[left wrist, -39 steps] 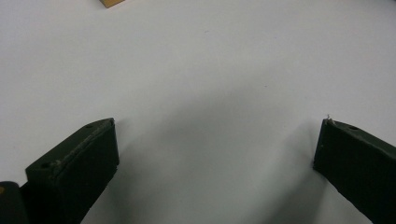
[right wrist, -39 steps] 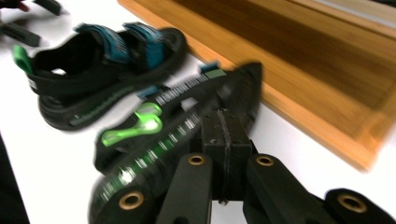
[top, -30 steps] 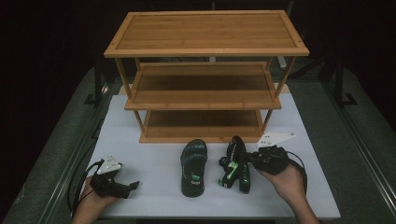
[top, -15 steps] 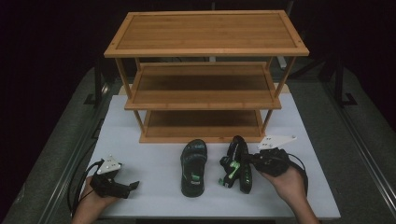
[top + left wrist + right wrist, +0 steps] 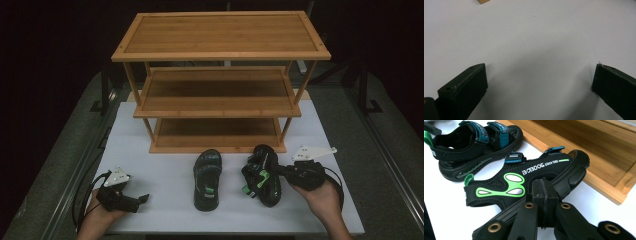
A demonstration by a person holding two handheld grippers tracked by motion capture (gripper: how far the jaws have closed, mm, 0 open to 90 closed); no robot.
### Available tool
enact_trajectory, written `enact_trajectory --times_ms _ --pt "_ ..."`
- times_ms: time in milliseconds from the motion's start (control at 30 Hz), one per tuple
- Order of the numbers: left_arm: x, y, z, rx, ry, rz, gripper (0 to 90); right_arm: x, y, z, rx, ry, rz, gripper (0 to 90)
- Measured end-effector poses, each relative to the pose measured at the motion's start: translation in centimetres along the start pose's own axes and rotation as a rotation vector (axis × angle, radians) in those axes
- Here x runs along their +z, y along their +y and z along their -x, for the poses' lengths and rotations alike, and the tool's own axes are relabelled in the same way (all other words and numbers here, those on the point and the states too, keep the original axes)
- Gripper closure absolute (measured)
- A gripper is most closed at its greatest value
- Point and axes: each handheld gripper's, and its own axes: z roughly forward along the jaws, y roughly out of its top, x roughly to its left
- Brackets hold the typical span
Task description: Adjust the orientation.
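Pinching the right sandal [image 5: 262, 175], right claw [image 5: 280, 172] closed; left claw [image 5: 142, 199] wide open, empty

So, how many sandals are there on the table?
2. One sandal lies flat in front of the wooden rack. The other sandal, right of it, is tipped on its side in the shut right gripper.

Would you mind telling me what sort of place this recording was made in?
Probably a lab or studio recording bench rather than a home: a white tabletop set against black surroundings, a bare three-tier bamboo shoe rack, and handheld black two-jaw grippers, the right gripper shut on a black-and-green sandal.
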Motion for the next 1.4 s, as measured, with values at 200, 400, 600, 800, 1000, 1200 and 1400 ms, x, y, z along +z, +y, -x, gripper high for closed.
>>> enact_trajectory --times_ms 200,400,600,800,1000,1200,1400 --pt "0.0 0.0 0.0 0.0 0.0 0.0 0.0 -0.2 -0.6 0.7 0.019 0.018 0.012 89.8" --pt "0.0 0.0 0.0 0.0 0.001 0.0 0.0 -0.6 -1.6 1.7 0.05 0.027 0.014 89.8" --pt "0.0 0.0 0.0 0.0 0.001 0.0 0.0 -0.8 -2.9 3.0 0.09 0.03 0.005 89.8" --pt "0.0 0.0 0.0 0.0 0.001 0.0 0.0 -0.5 -4.7 4.9 0.16 0.072 -0.015 89.8" --pt "0.0 0.0 0.0 0.0 0.001 0.0 0.0 0.6 -5.9 6.1 0.204 0.118 -0.055 89.7" --pt "0.0 0.0 0.0 0.0 0.001 0.0 0.0 0.4 -5.8 6.0 0.195 0.117 -0.051 89.5" --pt "0.0 0.0 0.0 0.0 0.001 0.0 0.0 -1.8 -4.3 5.6 0.169 0.076 0.027 77.4"
